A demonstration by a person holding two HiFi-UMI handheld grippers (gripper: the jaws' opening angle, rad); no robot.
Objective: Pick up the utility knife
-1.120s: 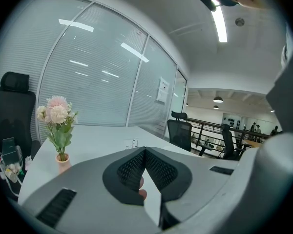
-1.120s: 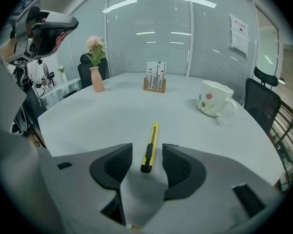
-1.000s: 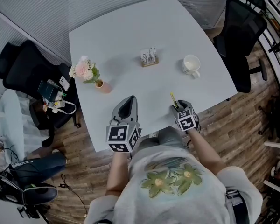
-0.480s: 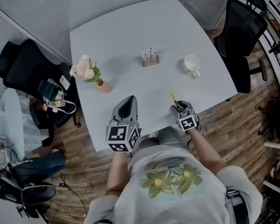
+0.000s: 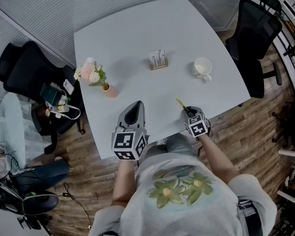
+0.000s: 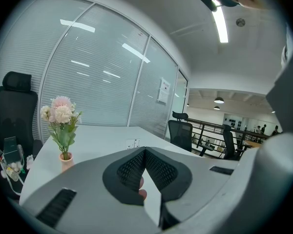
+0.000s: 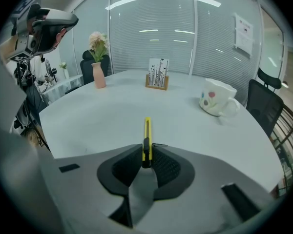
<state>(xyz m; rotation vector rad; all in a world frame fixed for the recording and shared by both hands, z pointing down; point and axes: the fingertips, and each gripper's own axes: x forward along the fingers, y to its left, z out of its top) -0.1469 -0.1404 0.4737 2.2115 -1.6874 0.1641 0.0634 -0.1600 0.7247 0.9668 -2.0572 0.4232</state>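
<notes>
One white surface [image 5: 137,33] carried four things, one of each kind: one yellow utility knife [image 5: 181,104] near right, one white mug [image 5: 202,69] far right, one card stand [image 5: 158,60] far middle, and one vase of flowers [image 5: 108,90] left. Two black office chairs stood beside it, one left [image 5: 27,75] and one right [image 5: 253,38].

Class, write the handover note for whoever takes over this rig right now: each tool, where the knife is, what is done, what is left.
Left tool: jaws together, empty, at the near edge of the table.
Right tool: jaws closing on the utility knife, pads on its rear end, yellow body sticking out ahead.
Knife: near the table's front edge, well clear of the mug.
Done: reach and grip.
Left: the lift; the knife does not look raised yet.
</notes>
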